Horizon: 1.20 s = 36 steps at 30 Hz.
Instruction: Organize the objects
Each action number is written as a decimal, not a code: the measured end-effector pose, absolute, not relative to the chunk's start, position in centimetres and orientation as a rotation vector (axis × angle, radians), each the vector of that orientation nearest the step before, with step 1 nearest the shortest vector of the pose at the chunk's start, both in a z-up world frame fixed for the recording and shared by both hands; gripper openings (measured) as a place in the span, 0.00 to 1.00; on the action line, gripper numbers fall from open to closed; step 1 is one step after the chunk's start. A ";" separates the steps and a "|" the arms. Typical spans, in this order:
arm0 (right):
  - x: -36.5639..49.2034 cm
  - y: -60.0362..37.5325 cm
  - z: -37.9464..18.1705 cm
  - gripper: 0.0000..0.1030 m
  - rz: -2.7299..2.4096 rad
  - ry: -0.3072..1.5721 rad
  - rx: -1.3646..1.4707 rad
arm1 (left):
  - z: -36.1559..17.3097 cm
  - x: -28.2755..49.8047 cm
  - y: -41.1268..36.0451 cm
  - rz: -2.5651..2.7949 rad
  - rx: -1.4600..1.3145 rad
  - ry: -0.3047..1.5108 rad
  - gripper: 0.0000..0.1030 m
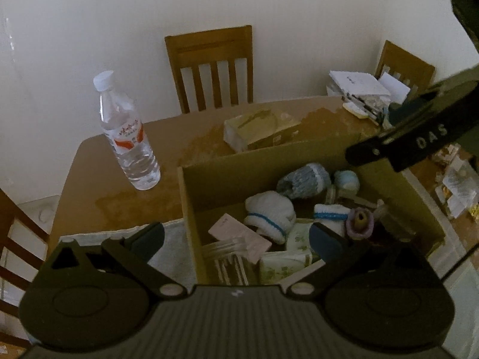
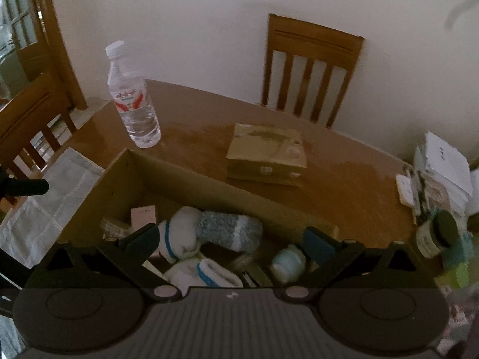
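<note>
Socks and small odds and ends already fill much of the cardboard box [image 2: 191,179]: a grey-blue fuzzy sock [image 2: 230,230], white socks with blue bands [image 2: 206,272], a pale blue rolled sock [image 2: 287,261], a pink card [image 1: 242,234], clear plastic forks [image 1: 230,257] and floral tissue packs [image 1: 284,264]. All of these lie beneath and between the right gripper [image 2: 230,239], whose fingers stand wide apart with nothing held; it hangs over the box interior. The left gripper [image 1: 236,236] also has its fingers spread and empty, one finger over the white cloth [image 1: 173,257] outside the box wall, the other over the box contents.

Beyond the fingers, on the worktop [image 2: 344,179], a water bottle [image 2: 131,98] stands upright, and a flat tan box [image 2: 266,152] lies near the middle. Off to the right of the right fingers sits a pile of papers [image 2: 443,161] and a dark-lidded jar [image 2: 437,236].

I'd judge the sorting well underway: soft goods are in, while the bottle, tan box, jar and papers look left to deal with.
</note>
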State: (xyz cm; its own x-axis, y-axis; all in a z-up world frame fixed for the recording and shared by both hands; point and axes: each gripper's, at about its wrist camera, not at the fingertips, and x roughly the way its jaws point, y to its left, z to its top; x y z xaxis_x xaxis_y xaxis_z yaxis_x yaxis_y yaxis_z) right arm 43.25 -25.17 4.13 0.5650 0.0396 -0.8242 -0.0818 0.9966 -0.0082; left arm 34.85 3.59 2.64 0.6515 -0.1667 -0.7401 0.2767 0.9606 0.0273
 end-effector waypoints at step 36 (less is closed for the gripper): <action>27.3 -22.0 1.6 1.00 -0.206 1.114 0.179 | 2.8 25.2 2.1 -0.079 -0.006 1.041 0.99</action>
State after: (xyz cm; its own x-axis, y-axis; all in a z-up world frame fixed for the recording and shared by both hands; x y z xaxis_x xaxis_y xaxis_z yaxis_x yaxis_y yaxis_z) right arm 27.30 -21.98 1.57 0.4260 -0.0746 -0.9017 0.2533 0.9666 0.0398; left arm 25.23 2.10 2.83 0.5027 -0.0687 -0.8618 0.0626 0.9971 -0.0429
